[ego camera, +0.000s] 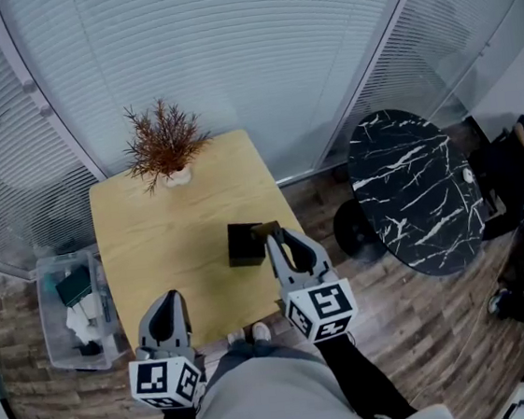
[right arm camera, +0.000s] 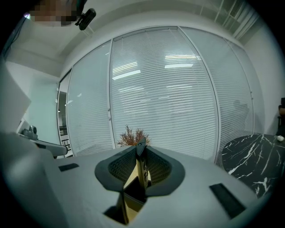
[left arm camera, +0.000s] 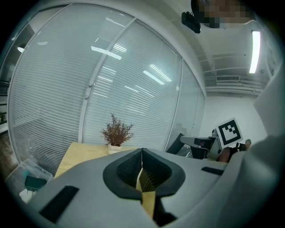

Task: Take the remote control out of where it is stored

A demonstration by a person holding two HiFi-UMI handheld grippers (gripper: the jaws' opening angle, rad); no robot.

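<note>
table [ego camera: 166, 233] pale wood | box [ego camera: 244, 246] black | remote control [right arm camera: 141, 164] dark | side table [ego camera: 415, 191] black, white-veined

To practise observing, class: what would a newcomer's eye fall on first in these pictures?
The wooden table in the middle, with a reddish potted plant at its far edge and a dark box near its right side. The right gripper reaches to that box, shut on a dark remote control, while the left gripper hangs shut and empty. A black marbled round table stands to the right.

Remote control at its box
The slim dark remote control [right arm camera: 141, 162] stands upright, edge-on, pinched in the right gripper [ego camera: 276, 236] beside the dark box's [ego camera: 244, 245] right edge.
</note>
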